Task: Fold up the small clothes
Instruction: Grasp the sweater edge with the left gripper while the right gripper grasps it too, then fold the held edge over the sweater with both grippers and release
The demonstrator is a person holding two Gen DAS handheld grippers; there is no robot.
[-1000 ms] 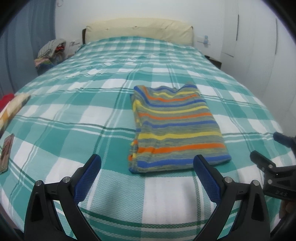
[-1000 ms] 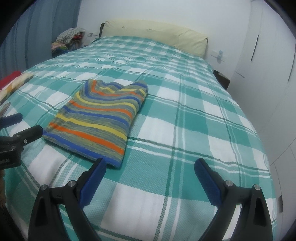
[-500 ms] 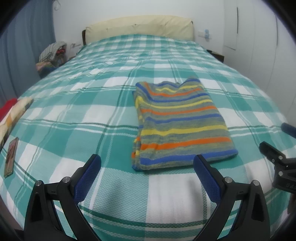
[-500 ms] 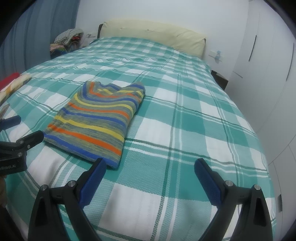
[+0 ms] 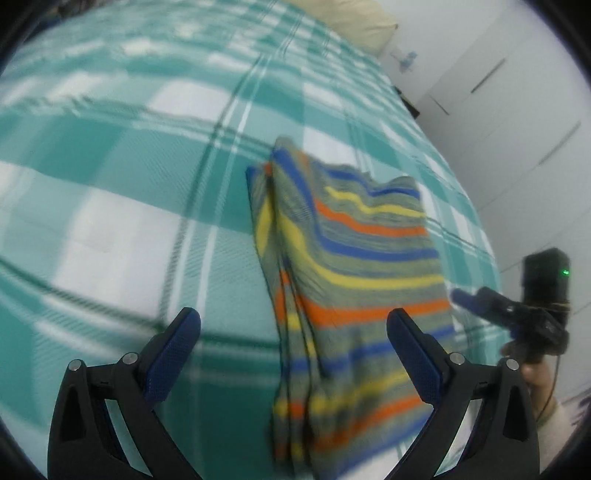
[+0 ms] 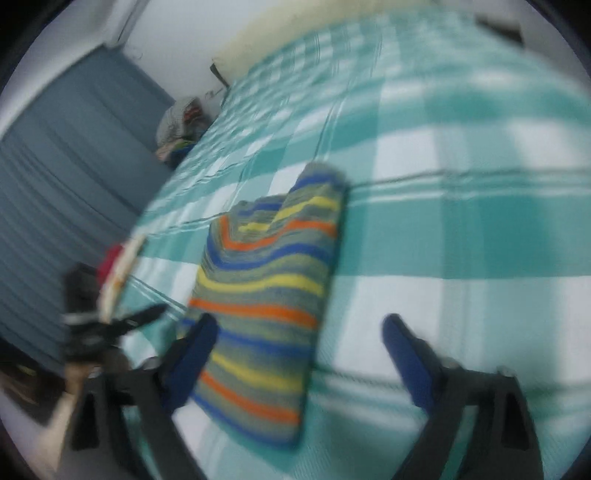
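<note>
Blurred checked bedspread [image 5: 110, 229] bears folded striped garment [image 5: 354, 266], near end cut off; both grippers' jaws apart

A bed [image 5: 110, 155] with a teal-and-white checked cover fills most of both views. A cream pillow [image 5: 354, 22] lies at its head against a white wall [image 6: 177, 22]. White wardrobe doors [image 5: 517, 103] with thin dark handles stand just beside one side of the bed. A blue-grey curtain [image 6: 62, 177] hangs along the other side. A heap of clothes [image 6: 181, 125] sits in the corner between curtain and pillow. The light is soft and even; both views are blurred.
</note>
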